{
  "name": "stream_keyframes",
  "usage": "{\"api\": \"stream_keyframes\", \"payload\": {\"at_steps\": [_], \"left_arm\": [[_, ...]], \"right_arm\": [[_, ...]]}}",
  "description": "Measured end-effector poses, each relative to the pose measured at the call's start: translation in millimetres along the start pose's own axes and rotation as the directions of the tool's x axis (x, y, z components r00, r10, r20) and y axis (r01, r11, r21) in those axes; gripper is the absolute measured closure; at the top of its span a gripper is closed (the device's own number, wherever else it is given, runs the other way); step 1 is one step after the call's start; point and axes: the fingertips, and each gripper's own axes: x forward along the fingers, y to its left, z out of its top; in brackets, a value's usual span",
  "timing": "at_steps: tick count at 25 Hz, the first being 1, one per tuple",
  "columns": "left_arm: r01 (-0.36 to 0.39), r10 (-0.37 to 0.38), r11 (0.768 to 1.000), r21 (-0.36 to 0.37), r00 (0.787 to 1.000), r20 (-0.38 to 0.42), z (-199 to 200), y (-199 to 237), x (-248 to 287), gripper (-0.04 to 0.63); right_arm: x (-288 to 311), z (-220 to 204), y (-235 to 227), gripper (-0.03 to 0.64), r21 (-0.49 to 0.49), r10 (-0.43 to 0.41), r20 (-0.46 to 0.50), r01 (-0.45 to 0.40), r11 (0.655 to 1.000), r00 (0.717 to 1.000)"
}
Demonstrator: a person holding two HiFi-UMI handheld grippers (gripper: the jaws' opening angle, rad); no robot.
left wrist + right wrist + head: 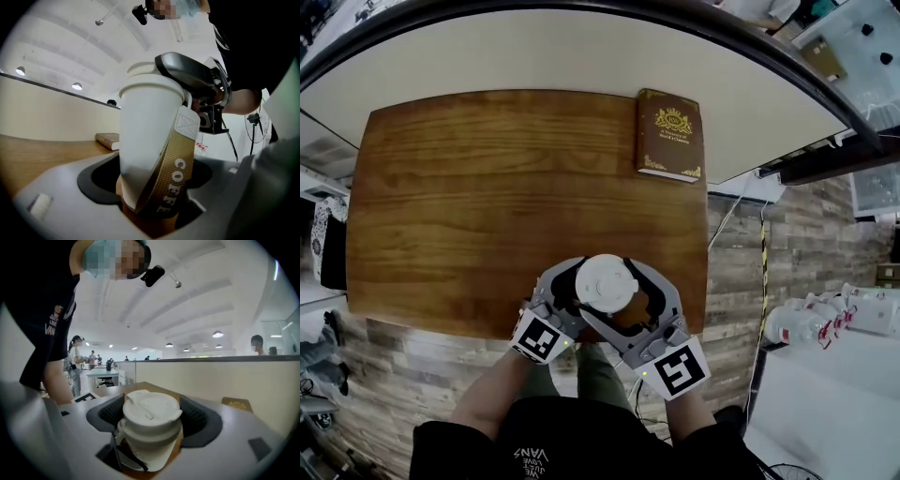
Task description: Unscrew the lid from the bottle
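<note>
Left and middle of the wooden tabletop (469,187) lie open. At its near edge the left claw (565,286) grips the body of the white bottle (147,136), with the tan COFFEE strap (176,187) hanging down its side. The right claw (152,420) stands wide around the lid (151,408), pads just clear. A brown book (669,136) lies well apart at the far right edge.

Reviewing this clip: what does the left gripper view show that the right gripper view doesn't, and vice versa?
Left gripper view only: the bottle's white side, its tan COFFEE strap, and the right hand-held gripper reaching around the lid. Right gripper view only: the lid's top face, and people at desks far behind. Both: the bottle between that view's own jaws, the wooden table and the book.
</note>
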Motion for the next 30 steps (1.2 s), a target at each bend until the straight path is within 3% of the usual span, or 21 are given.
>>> {"api": "stream_keyframes", "payload": {"at_steps": [3,6,8,12,16,21,23,25,30], "left_arm": [[0.003,-0.003,1.000,0.003,1.000,0.011,1,1,0,0.232],[0.009,-0.009,1.000,0.011,1.000,0.011,1,0,1,0.232],[0.009,-0.009,1.000,0.009,1.000,0.024,3,1,1,0.232],[0.000,0.000,1.000,-0.021,1.000,0.029,3,4,1,0.232],[0.008,-0.008,1.000,0.026,1.000,0.011,1,2,1,0.232],[0.077,-0.077,0.995,0.057,0.997,-0.005,-2,-2,2,0.233],[0.100,-0.100,0.994,0.050,0.995,-0.010,-2,-1,2,0.233],[0.115,-0.114,0.992,0.048,0.993,-0.016,-2,0,2,0.232],[0.120,-0.119,0.992,0.050,0.993,-0.020,-5,0,1,0.232]], "right_arm": [[-2,-4,3,0.282,-0.028,0.194,-0.004,-0.194,0.981,0.981],[-5,-4,5,0.282,-0.059,0.385,0.013,-0.383,0.922,0.923],[-5,-1,4,0.282,-0.077,0.464,0.032,-0.460,0.884,0.885],[1,8,3,0.282,-0.075,0.499,0.054,-0.495,0.866,0.865],[-5,1,7,0.282,-0.113,0.528,0.029,-0.522,0.845,0.849],[-11,-5,11,0.282,-0.201,0.658,-0.080,-0.658,0.725,0.749],[-12,-2,9,0.282,-0.205,0.691,-0.090,-0.692,0.692,0.718],[-11,5,7,0.282,-0.176,0.700,-0.057,-0.697,0.695,0.712],[-12,14,4,0.282,-0.126,0.673,-0.002,-0.668,0.733,0.739]]}}
